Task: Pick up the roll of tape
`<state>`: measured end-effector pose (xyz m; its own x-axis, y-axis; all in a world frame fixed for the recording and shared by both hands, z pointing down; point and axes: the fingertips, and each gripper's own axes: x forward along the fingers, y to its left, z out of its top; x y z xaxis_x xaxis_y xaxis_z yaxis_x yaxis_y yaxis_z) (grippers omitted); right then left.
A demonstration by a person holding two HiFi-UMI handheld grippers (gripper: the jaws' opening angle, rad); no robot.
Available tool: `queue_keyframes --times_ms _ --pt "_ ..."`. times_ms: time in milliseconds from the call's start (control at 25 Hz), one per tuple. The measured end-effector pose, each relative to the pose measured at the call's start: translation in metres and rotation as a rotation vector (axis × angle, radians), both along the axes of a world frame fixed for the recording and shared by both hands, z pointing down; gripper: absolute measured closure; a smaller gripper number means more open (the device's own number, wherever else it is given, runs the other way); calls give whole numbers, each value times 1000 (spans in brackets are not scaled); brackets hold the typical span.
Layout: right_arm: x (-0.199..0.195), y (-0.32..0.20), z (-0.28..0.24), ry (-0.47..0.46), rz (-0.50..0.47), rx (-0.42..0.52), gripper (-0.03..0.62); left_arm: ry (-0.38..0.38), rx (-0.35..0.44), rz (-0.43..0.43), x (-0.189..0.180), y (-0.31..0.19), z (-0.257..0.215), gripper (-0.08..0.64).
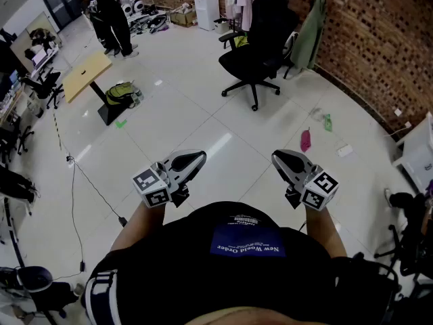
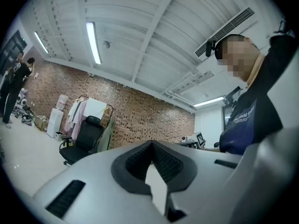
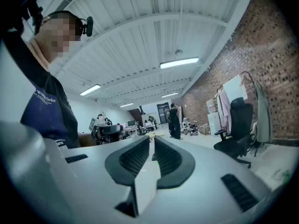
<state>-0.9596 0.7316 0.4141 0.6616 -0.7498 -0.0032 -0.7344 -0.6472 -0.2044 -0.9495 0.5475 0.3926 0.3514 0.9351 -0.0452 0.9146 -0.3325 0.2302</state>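
Observation:
No roll of tape shows in any view. In the head view the person holds both grippers level in front of their dark shirt, over the white tiled floor. The left gripper (image 1: pixel 196 158) has its jaws together and nothing between them; in the left gripper view its pads meet at the tip of the left gripper (image 2: pixel 150 143). The right gripper (image 1: pixel 279 157) also points forward, jaws together. In the right gripper view only a thin slit shows between the pads of the right gripper (image 3: pixel 152 140), with nothing in it.
A black office chair (image 1: pixel 257 59) stands ahead near the brick wall (image 1: pixel 379 39). A small wooden-topped table (image 1: pixel 86 74) with a bag (image 1: pixel 122 93) beside it is at the left. Two people (image 1: pixel 111 12) stand far back. A cable (image 1: pixel 88 181) and small pink litter (image 1: pixel 306 140) lie on the floor.

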Motion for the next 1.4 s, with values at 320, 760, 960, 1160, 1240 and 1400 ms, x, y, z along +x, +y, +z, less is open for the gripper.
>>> queue_keyframes --times_ms 320,760,960,1160,1240,1400 --pt "66 -45 14 -28 13 -9 565 8 -29 24 69 -45 16 568" --pt "211 -131 -19 2 141 -25 565 98 -8 115 237 -141 -11 568" --pt "261 -140 -20 -15 152 -31 600 86 -23 90 294 -156 -11 568" --pt "324 -129 -17 -30 112 -3 604 38 -69 75 340 -143 -14 568" --pt "355 -125 -12 -32 77 6 604 32 -68 50 363 -138 -11 568" --pt "433 -114 -8 -16 -19 19 604 72 12 -52 425 -130 -1 568"
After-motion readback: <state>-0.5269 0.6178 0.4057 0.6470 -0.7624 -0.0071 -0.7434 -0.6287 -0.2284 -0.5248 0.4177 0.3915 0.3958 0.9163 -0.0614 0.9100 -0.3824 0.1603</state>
